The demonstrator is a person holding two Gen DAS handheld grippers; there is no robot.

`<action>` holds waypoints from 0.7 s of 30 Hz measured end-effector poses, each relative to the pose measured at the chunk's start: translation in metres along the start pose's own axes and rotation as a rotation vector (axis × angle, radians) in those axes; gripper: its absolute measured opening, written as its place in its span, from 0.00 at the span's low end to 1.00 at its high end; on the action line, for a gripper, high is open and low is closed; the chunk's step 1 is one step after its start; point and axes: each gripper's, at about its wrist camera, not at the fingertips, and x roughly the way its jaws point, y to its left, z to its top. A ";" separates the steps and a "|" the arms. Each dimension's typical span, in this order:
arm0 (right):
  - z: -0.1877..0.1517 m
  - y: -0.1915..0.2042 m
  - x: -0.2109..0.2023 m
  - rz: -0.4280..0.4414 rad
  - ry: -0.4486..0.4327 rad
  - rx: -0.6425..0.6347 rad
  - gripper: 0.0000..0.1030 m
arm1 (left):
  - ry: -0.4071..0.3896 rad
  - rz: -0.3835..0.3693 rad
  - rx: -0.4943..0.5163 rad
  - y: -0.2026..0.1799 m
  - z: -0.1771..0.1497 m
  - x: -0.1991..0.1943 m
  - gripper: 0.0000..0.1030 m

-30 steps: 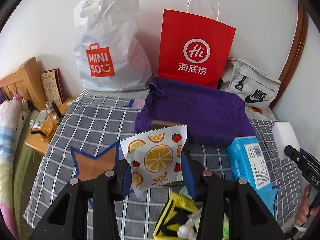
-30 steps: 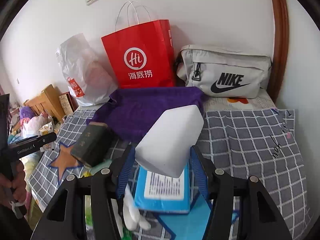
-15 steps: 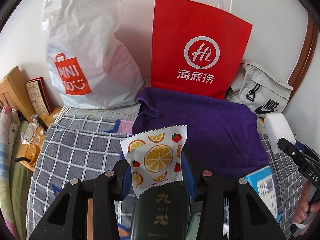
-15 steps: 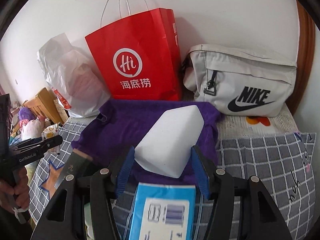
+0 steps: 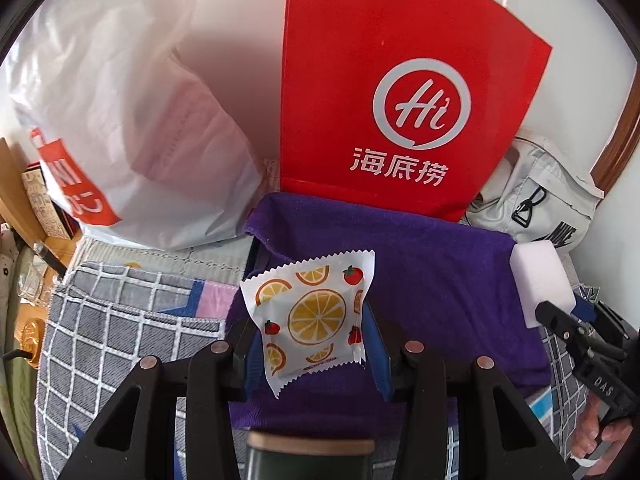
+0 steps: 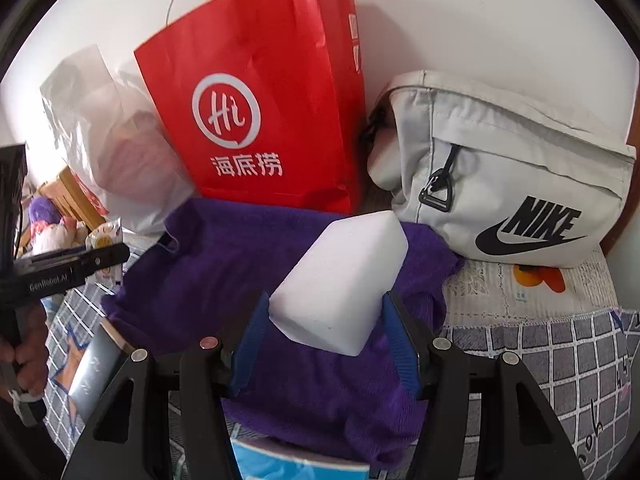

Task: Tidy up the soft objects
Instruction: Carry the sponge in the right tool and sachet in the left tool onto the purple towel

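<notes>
- White wall (image 5: pixel 248 20) backs a bed with a checked cover (image 5: pixel 120 332).
- Left tool (image 5: pixel 312 334) grips an orange-print packet (image 5: pixel 316 316), purple towel (image 5: pixel 440 280) just ahead and below.
- Right tool (image 6: pixel 326 332) clamps a white sponge block (image 6: pixel 340 280) over that towel, red bag (image 6: pixel 260 100) beyond.

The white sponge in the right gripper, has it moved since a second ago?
Yes. The white sponge, gripped by the right gripper, has come forward toward the red bag, now over the purple towel.

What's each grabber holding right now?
Left gripper: shut on the packet.
Right gripper: shut on the sponge.
</notes>
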 end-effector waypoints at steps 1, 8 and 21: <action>0.000 -0.001 0.005 0.004 0.007 -0.009 0.56 | 0.010 -0.009 -0.003 -0.001 0.003 0.005 0.40; 0.005 -0.006 0.030 0.016 0.040 -0.018 0.56 | 0.049 -0.019 0.011 -0.010 0.016 0.039 0.40; -0.006 -0.017 0.062 0.021 0.134 -0.010 0.57 | 0.107 -0.038 -0.007 -0.006 0.022 0.078 0.40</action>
